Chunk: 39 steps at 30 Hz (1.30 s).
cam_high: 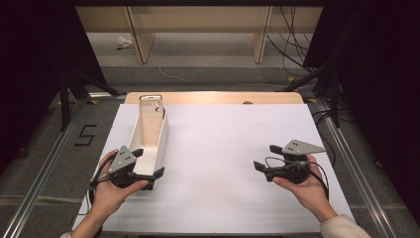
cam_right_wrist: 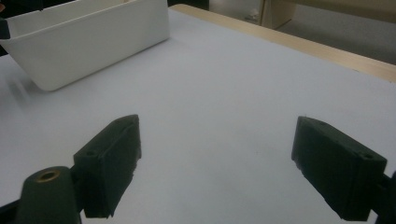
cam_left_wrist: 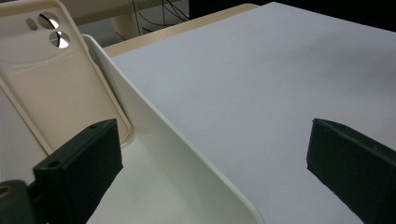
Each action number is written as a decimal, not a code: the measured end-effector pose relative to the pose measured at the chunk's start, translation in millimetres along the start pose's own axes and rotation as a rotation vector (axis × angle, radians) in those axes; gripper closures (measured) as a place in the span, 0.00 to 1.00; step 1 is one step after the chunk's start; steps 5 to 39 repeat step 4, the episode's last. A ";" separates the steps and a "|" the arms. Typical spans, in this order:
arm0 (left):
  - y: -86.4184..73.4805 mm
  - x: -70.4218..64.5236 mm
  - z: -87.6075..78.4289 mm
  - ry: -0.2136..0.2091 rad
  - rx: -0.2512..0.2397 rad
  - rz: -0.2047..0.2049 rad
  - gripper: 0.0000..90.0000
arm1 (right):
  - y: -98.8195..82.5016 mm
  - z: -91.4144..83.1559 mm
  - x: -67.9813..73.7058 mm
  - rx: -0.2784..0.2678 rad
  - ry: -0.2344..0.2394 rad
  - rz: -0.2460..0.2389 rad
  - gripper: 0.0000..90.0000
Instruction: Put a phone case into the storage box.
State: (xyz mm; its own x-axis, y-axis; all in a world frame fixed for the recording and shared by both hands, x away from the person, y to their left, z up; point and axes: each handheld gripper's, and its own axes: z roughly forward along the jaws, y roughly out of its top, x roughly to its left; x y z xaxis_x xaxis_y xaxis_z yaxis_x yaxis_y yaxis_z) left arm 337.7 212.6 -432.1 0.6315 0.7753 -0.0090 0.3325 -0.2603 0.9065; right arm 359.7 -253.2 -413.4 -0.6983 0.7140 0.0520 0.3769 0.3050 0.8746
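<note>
Two handheld grippers work over a white table (cam_high: 223, 148), each held in one of a person's hands. The left gripper (cam_high: 146, 163) sits at the near end of a long, narrow white bin (cam_high: 161, 144) that runs away from the person along the table's left side. Its jaws are spread wide and straddle the bin's right wall, one inside the bin and one outside over the bare table, apparently placed to close on that wall and steady or shift the bin. They are not yet pinching it.

Inside the bin, a cream phone case (cam_left_wrist: 56, 79) stands on end and leans against the far end, its camera cut-outs at the top. In the left gripper view it rises just beyond the inner jaw, close but not touching. Whether the case rests on the bin floor or is propped slightly above it is hard to tell from these angles.

The right gripper (cam_high: 264, 157) hovers well apart, over open table on the right side, jaws spread and holding nothing, pointing left toward the bin, probably waiting to reach for the case.

Nothing lies between the right gripper and the bin. Beyond the table's wooden far edge (cam_high: 213, 97) are pale furniture legs (cam_high: 141, 44), loose cables (cam_high: 292, 49) and dark stands on the floor.
</note>
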 end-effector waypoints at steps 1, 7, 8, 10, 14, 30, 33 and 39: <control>-0.3 -0.5 0.1 0.003 0.000 0.002 0.03 | -0.1 0.1 0.0 0.000 0.000 0.000 0.18; -0.4 -1.1 0.4 0.004 0.000 0.008 0.03 | -0.1 0.7 -0.1 -0.004 0.001 0.002 0.18; -0.4 -1.1 0.4 0.004 0.000 0.008 0.03 | -0.1 0.7 -0.1 -0.004 0.001 0.002 0.18; -0.4 -1.1 0.4 0.004 0.000 0.008 0.03 | -0.1 0.7 -0.1 -0.004 0.001 0.002 0.18; -0.4 -1.1 0.4 0.004 0.000 0.008 0.03 | -0.1 0.7 -0.1 -0.004 0.001 0.002 0.18; -0.4 -1.1 0.4 0.004 0.000 0.008 0.03 | -0.1 0.7 -0.1 -0.004 0.001 0.002 0.18; -0.4 -1.1 0.4 0.004 0.000 0.008 0.03 | -0.1 0.7 -0.1 -0.004 0.001 0.002 0.18; -0.4 -1.1 0.4 0.004 0.000 0.008 0.03 | -0.1 0.7 -0.1 -0.004 0.001 0.002 0.18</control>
